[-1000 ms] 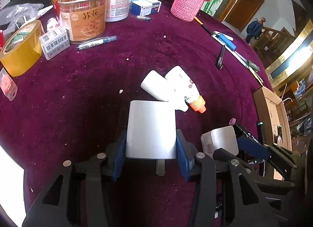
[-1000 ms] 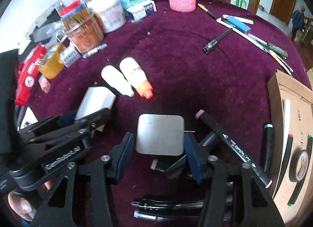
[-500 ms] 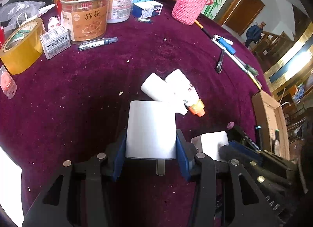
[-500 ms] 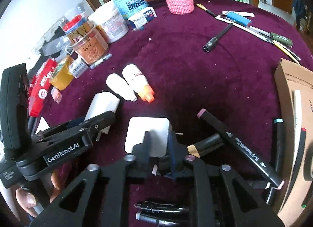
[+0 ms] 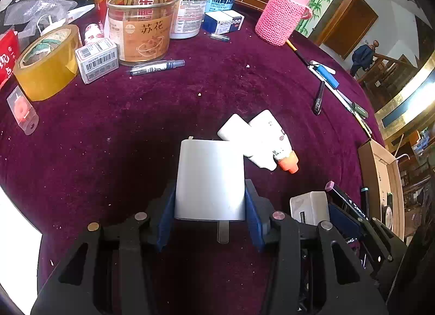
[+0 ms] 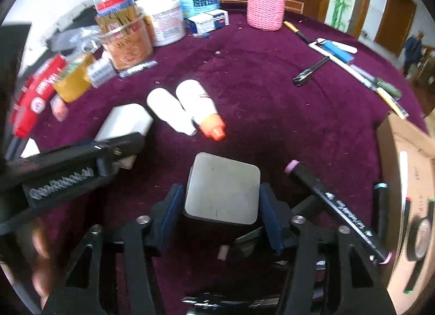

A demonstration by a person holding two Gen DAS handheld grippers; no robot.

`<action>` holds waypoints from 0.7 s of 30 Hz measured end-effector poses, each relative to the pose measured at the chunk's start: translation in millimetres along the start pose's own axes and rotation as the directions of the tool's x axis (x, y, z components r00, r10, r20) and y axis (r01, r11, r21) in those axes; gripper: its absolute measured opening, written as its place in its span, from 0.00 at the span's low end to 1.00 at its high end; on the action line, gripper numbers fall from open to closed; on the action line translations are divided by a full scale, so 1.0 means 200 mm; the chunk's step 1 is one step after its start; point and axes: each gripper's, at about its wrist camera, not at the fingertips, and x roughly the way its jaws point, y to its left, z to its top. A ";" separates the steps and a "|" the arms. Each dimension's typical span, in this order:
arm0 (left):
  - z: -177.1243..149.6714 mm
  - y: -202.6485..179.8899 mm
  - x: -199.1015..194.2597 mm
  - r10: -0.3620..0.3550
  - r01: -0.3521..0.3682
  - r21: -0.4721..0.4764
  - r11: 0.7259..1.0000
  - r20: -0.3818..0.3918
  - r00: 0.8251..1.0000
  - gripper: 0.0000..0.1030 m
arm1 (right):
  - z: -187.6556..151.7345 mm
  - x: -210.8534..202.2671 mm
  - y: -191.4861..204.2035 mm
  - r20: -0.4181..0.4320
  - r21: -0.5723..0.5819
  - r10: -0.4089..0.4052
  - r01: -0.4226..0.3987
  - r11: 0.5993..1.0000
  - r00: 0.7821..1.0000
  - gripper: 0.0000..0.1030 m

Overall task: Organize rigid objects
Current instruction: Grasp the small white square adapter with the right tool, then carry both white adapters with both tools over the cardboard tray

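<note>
On the purple cloth: both grippers sit low over the tabletop (image 5: 136, 130), each with a white block between its blue pads.
Left gripper (image 5: 210, 206): clenched on a white charger (image 5: 209, 176); the blue pads press its two long sides, and a single metal prong shows at its near end.
Left charger position: at the bottom centre of the left wrist view, its far corner just in front of the white bottles; whether it rests on the cloth cannot be told.
Right gripper (image 6: 221, 206): grasping a square white adapter (image 6: 223, 192), with a pad against each side and the flat face turned up.
Square adapter in the left view: seen at (image 5: 310, 206), with a slot in its near face, right of the left gripper's right finger.
Left charger in the right view: seen at (image 6: 123, 124), partly behind the left tool's black arm.
White bottles: a plain white bottle (image 5: 235, 131) and an orange-capped bottle (image 5: 272, 138) lie side by side, touching, just beyond the charger.
Markers: a black marker with a pink end (image 6: 326, 200) lies just right of the right gripper; others lie beside it near the cardboard box (image 6: 402, 168).
Far edge: a tape roll (image 5: 46, 62), a barcoded carton (image 5: 96, 59), an amber tub (image 5: 141, 35) and a pink knitted bottle sleeve (image 5: 281, 16) stand well apart from both grippers.
Right edge: a black pen (image 5: 318, 97) lies near a row of pens.
</note>
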 end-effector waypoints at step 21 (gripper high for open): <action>-0.02 -0.10 -0.07 -0.070 0.066 0.074 0.995 0.051 0.996 0.44 | -0.14 -0.39 -0.22 0.264 0.093 0.241 -0.274 0.957 0.934 0.48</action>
